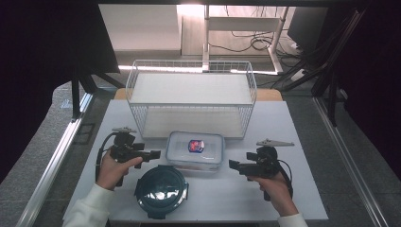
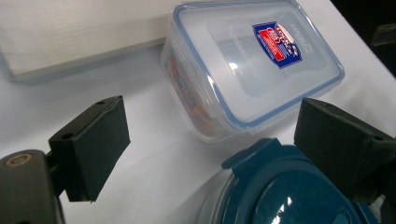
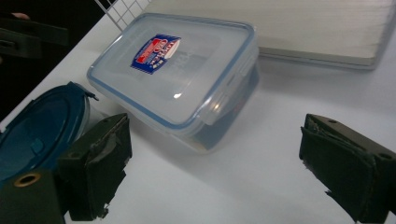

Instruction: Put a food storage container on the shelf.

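A clear rectangular food box (image 1: 195, 150) with a blue-rimmed lid and a red-and-blue label sits mid-table, seen close in the left gripper view (image 2: 247, 65) and the right gripper view (image 3: 180, 74). A round dark-teal container (image 1: 161, 190) with a clip lid lies in front of it (image 2: 285, 191) (image 3: 42, 126). My left gripper (image 1: 156, 154) is held left of the box, jaws wide apart with nothing between them (image 2: 210, 149). My right gripper (image 1: 232, 164) is held right of the box, also open and holding nothing (image 3: 215, 163).
A white wire basket (image 1: 191, 97) on its side, with a white board inside, stands behind the box at the table's far edge. Bare white tabletop (image 1: 293, 137) lies to both sides. Dark floor and metal rails flank the table.
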{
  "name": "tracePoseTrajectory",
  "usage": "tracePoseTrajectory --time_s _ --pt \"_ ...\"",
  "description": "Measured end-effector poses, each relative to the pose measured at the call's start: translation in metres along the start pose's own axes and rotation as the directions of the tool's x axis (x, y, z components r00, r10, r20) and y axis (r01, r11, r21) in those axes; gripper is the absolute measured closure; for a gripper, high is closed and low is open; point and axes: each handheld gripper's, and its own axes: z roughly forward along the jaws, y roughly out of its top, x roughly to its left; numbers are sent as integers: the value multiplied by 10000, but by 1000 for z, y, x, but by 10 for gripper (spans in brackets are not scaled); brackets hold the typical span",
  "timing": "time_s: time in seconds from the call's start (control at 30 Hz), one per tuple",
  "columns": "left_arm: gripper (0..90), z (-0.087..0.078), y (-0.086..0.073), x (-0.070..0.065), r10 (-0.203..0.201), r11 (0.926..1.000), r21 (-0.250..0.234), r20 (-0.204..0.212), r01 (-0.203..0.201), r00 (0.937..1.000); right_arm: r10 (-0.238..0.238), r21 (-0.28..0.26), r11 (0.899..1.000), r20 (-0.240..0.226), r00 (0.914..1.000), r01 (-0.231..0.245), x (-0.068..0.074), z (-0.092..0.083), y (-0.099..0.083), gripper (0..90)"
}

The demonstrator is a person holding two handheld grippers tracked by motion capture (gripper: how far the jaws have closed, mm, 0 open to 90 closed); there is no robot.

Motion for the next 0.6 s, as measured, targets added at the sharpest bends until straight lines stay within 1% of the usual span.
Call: tracePoseTrajectory --time_s 0.03,0.07,0.1,0.13,0.17,0.2,0.23,0.33,0.37,0.4,0.43,0.47,0.5,0.53,0.6 --pt "96 2 2 1 -64 10000 26 54 64 10000 94 63 9999 -94 9999 -94 1 3 2 89" --pt "95 5 7 3 -175 9998 70 282 173 9995 237 175 9996 -264 9994 -233 2 10 5 89" --pt "92 5 7 3 -175 9998 70 282 173 9995 237 175 9996 -264 9994 -233 2 10 5 89" --pt "87 10 12 5 -332 9993 197 659 320 9973 358 256 9991 -454 9983 -347 4 18 9 88" --pt "82 10 12 5 -332 9993 197 659 320 9973 358 256 9991 -454 9983 -347 4 18 9 88" --pt "75 14 15 6 -419 9987 343 919 389 9949 459 309 9986 -675 9967 -439 6 27 13 86" --pt "75 17 16 6 -463 9982 421 1044 420 9935 459 309 9986 -675 9967 -439 6 27 13 86" --pt "72 27 21 8 -518 9963 734 1104 439 9925 647 495 9970 -945 9934 -602 8 42 17 80" --pt "72 30 21 9 -588 9957 781 1173 498 9914 741 565 9960 -1012 9921 -687 8 48 18 80" --pt "74 36 23 13 -771 9940 880 1338 657 9880 997 678 9933 -1014 9898 -931 7 57 20 79" --pt "75 36 23 13 -771 9940 880 1338 657 9880 997 678 9933 -1014 9898 -931 7 57 20 79" --pt "75 39 24 14 -856 9929 944 1407 727 9863 1129 723 9917 -964 9889 -1062 6 61 21 78" --pt "79 41 24 15 -813 9928 989 1485 670 9856 1290 751 9897 -945 9871 -1222 4 65 21 76" --pt "85 45 24 16 -807 9924 1055 1640 639 9832 1464 766 9873 -970 9845 -1393 1 68 22 75" --pt "84 50 24 19 -825 9900 1264 1583 627 9839 1777 778 9824 -1086 9781 -1698 -6 74 22 69"
